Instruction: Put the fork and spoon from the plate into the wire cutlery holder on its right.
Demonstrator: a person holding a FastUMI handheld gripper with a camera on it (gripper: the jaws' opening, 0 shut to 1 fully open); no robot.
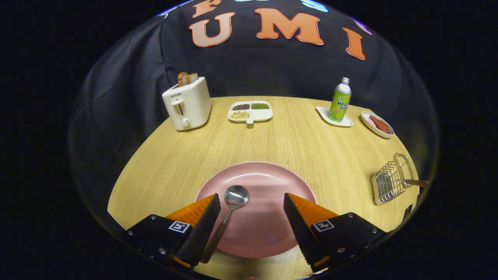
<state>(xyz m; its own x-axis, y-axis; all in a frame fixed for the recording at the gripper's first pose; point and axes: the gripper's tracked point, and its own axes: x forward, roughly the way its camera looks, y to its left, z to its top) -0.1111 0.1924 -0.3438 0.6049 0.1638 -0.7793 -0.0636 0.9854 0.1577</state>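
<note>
Tool: Our tool (252, 206) hung low over the near side of the plate, its two fingers wide apart and holding nothing.
Spoon: The spoon (232, 206) lay on the pink plate (268, 182), with its bowl pointing to 12 o'clock, between our fingers and close to the left one. Its handle ran back toward 6 o'clock, right beside that finger.
Fork: A handle (416, 182) stuck out of the wire cutlery holder (389, 181) toward 3 o'clock. We thought that was the fork, already put away, since we saw no fork on the plate.
Holder: It stood on the desk (163, 171) at 3 o'clock from the plate, well apart from it.
Done: We judged about half the job was done, the fork part.
Left: The spoon was not yet picked up and had to go into the holder.
Hard to see: The end of the spoon handle was hidden under our left finger. The handle in the holder was small, and its head was lost behind the wires, so we could not be sure it was the fork.
Far things: At 12 o'clock, across the desk, stood a toaster (187, 104), a snack tray (250, 111), a bottle (339, 100) and a small dish (377, 124).
</note>
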